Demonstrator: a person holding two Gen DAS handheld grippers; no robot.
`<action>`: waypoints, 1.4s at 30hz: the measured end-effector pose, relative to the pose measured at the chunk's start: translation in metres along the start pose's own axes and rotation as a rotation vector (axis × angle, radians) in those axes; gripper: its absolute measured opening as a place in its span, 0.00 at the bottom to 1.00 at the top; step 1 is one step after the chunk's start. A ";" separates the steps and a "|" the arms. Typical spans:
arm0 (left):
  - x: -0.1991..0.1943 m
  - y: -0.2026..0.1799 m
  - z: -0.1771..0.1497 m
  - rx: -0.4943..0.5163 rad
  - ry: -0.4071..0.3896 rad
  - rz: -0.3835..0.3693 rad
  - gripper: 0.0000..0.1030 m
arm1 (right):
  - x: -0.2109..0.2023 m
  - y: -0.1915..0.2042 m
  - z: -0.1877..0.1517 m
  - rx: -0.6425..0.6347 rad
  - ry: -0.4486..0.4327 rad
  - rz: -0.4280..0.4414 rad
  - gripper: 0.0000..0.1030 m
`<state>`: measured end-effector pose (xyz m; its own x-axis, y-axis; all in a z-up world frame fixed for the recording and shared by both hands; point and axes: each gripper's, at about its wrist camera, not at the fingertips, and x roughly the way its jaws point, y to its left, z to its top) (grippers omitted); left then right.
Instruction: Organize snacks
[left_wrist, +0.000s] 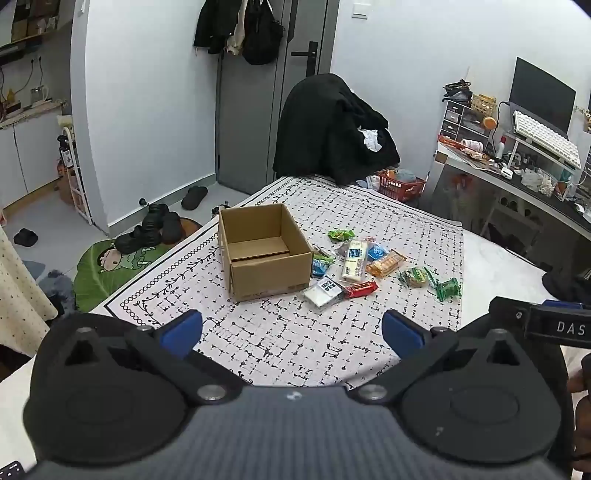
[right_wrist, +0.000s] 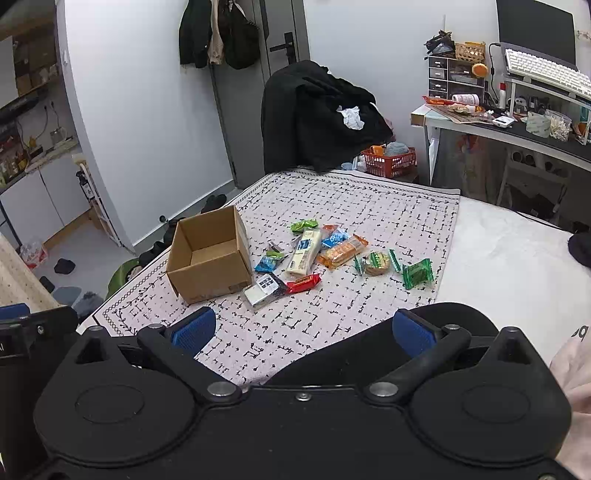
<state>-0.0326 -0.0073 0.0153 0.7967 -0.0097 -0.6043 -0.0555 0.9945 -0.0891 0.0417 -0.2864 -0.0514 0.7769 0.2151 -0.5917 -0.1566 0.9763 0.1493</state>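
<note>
Snacks (right_wrist: 325, 254) loose on patterned cloth (right_wrist: 369, 206), at 3 o'clock of empty cardboard box (right_wrist: 208, 258), nearest packet touching its corner. Likely light, crinkly, slippery film wrappers; contents probably brittle. Judged best hold: pinch long cream packet (right_wrist: 303, 252) across narrow width, gently. Left gripper (left_wrist: 291, 332) fingers wide apart, empty, hovering short of pile. Right gripper (right_wrist: 303, 330) likewise spread, nothing held.
</note>
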 end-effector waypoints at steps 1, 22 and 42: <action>0.001 -0.001 -0.001 0.000 -0.001 0.001 1.00 | 0.000 0.000 0.000 0.000 0.001 -0.004 1.00; -0.002 0.003 -0.003 -0.008 -0.014 0.003 1.00 | 0.000 -0.001 0.001 0.002 0.007 -0.011 1.00; 0.000 0.000 -0.003 -0.007 -0.009 0.001 1.00 | 0.001 -0.004 0.001 0.006 0.016 -0.013 1.00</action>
<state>-0.0347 -0.0075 0.0130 0.8020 -0.0073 -0.5973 -0.0605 0.9938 -0.0934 0.0436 -0.2903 -0.0523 0.7690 0.2026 -0.6063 -0.1429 0.9789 0.1458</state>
